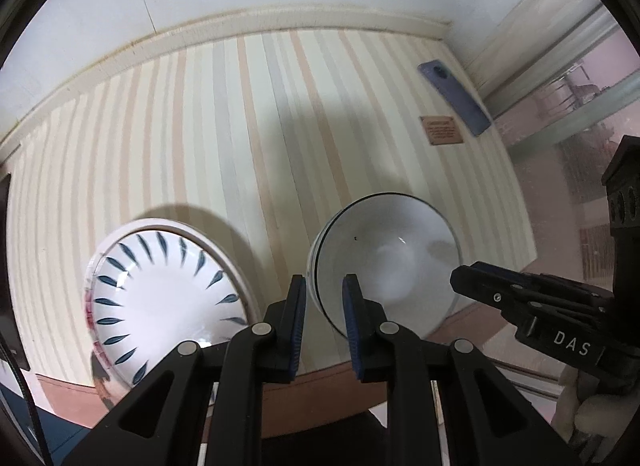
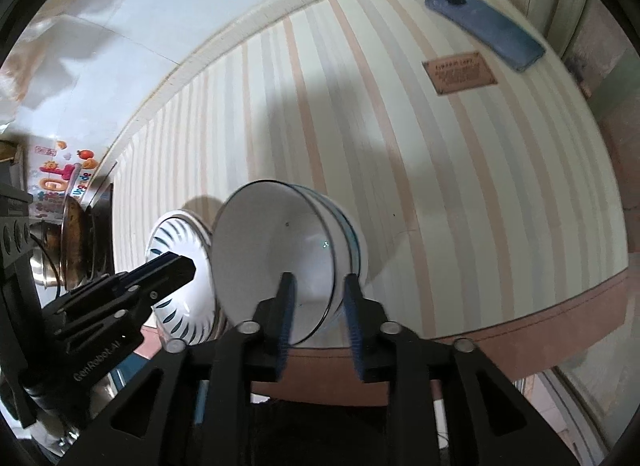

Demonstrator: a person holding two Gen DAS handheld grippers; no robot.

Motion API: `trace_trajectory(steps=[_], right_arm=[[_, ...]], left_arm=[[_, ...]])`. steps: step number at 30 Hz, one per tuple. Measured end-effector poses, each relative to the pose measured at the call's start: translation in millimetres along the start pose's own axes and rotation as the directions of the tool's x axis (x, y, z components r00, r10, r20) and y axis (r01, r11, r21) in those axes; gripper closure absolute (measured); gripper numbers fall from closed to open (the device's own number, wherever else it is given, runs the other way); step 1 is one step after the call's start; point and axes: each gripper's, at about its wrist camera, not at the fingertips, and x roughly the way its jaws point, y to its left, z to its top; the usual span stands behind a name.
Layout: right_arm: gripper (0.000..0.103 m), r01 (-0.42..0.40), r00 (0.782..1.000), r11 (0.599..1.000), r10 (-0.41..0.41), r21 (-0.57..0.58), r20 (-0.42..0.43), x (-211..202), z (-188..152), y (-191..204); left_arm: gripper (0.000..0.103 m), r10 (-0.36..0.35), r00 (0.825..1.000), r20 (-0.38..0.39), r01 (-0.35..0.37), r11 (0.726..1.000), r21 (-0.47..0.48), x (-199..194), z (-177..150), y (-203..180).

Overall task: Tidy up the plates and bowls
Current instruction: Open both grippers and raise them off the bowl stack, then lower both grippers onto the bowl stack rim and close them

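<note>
1. While tipped steeply near the front edge of the striped table (image 1: 240, 125), kept there only by the right gripper (image 2: 316, 322), clamped across the wall of the white bowl (image 2: 280, 250): one pad inside, one outside.
2. Probably tilted so for nesting into the leaf-patterned dish (image 1: 160, 290), just beside it toward the front-left corner.
3. Left gripper (image 1: 324, 306): jaws apart, empty, close by, likely for steadying.
4. Phone (image 1: 454, 97) and brown card (image 1: 442, 129): well apart, far-right corner.

Glossy glazed ceramic bowl (image 2: 280, 250) and plate (image 1: 160, 298), smooth striped tablecloth (image 1: 240, 125), matt black plastic tongs (image 2: 318, 306).
</note>
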Motion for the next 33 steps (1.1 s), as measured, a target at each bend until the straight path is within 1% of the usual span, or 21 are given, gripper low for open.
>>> trace_trajectory(steps=[1, 3, 4, 6, 7, 8, 9, 10, 11, 13, 14, 17, 23, 25, 29, 33], right_arm=[[0.06, 0.002, 1.0, 1.0, -0.002, -0.004, 0.013, -7.1, -3.6, 2.5], [0.049, 0.007, 0.999, 1.0, -0.006, -0.014, 0.047, -23.5, -11.6, 9.6], [0.045, 0.01, 0.998, 1.0, -0.009, -0.019, 0.059, -31.2, -15.6, 13.2], [0.024, 0.008, 0.996, 1.0, -0.006, -0.022, 0.086, -47.8, -23.8, 19.3], [0.02, 0.007, 0.995, 1.0, -0.004, -0.024, 0.099, -55.7, -28.3, 22.3], [0.017, 0.009, 0.994, 1.0, -0.007, -0.025, 0.111, -61.4, -31.8, 24.5], [0.015, 0.018, 0.992, 1.0, -0.015, -0.023, 0.124, -68.0, -35.9, 27.3], [0.014, 0.024, 0.991, 0.999, -0.021, -0.022, 0.132, -73.2, -40.2, 30.8], [0.012, 0.027, 0.99, 0.999, -0.024, -0.018, 0.139, -79.3, -44.2, 32.9], [0.01, 0.034, 0.988, 0.999, -0.032, -0.013, 0.153, -88.8, -51.3, 36.8], [0.009, 0.044, 0.985, 0.999, -0.041, -0.015, 0.165, -94.5, -55.7, 39.9], [0.008, 0.078, 0.978, 0.997, -0.072, -0.023, 0.197, -108.9, -67.4, 48.4], [0.007, 0.108, 0.965, 0.994, -0.098, -0.029, 0.245, -133.7, -81.0, 56.9], [0.006, 0.115, 0.959, 0.993, -0.103, -0.032, 0.263, -141.1, -83.9, 60.2], [0.006, 0.102, 0.96, 0.994, -0.089, -0.035, 0.265, -143.8, -84.7, 59.9], [0.005, 0.076, 0.971, 0.997, -0.068, -0.025, 0.23, -123.8, -75.1, 48.5]], left_arm=[[0.085, 0.005, 1.0, 0.012, -0.005, 1.0, 0.007, -8.0, -1.9, -0.4], [0.082, -0.002, 0.999, 0.043, 0.002, 1.0, 0.011, -24.7, -6.2, 0.2], [0.081, -0.004, 0.998, 0.057, 0.003, 1.0, 0.014, -32.9, -8.9, 0.2], [0.08, -0.02, 0.997, 0.077, 0.018, 1.0, 0.019, -47.6, -13.7, -0.7], [0.074, -0.026, 0.996, 0.086, 0.024, 0.999, 0.024, -54.2, -15.5, -0.5], [0.066, -0.036, 0.995, 0.098, 0.033, 0.999, 0.03, -62.5, -17.3, -0.6], [0.062, -0.044, 0.993, 0.107, 0.041, 0.999, 0.031, -67.6, -18.4, -0.1], [0.053, -0.053, 0.992, 0.118, 0.049, 0.998, 0.031, -74.2, -20.2, 0.9], [0.039, -0.062, 0.99, 0.129, 0.058, 0.998, 0.034, -80.7, -21.2, 1.2], [0.026, -0.077, 0.986, 0.148, 0.072, 0.997, 0.039, -90.4, -22.0, 0.8], [0.023, -0.084, 0.984, 0.158, 0.079, 0.996, 0.038, -95.7, -23.1, 0.5], [0.018, -0.107, 0.979, 0.174, 0.101, 0.994, 0.044, -108.5, -25.2, 1.6], [0.018, -0.129, 0.973, 0.189, 0.121, 0.991, 0.056, -121.1, -28.8, -0.1], [0.016, -0.143, 0.971, 0.191, 0.135, 0.989, 0.054, -120.3, -29.6, 0.1], [0.015, -0.165, 0.972, 0.167, 0.161, 0.986, 0.041, -105.2, -27.8, -0.7], [0.015, -0.174, 0.976, 0.133, 0.173, 0.985, 0.02, -77.7, -21.5, 1.8]])
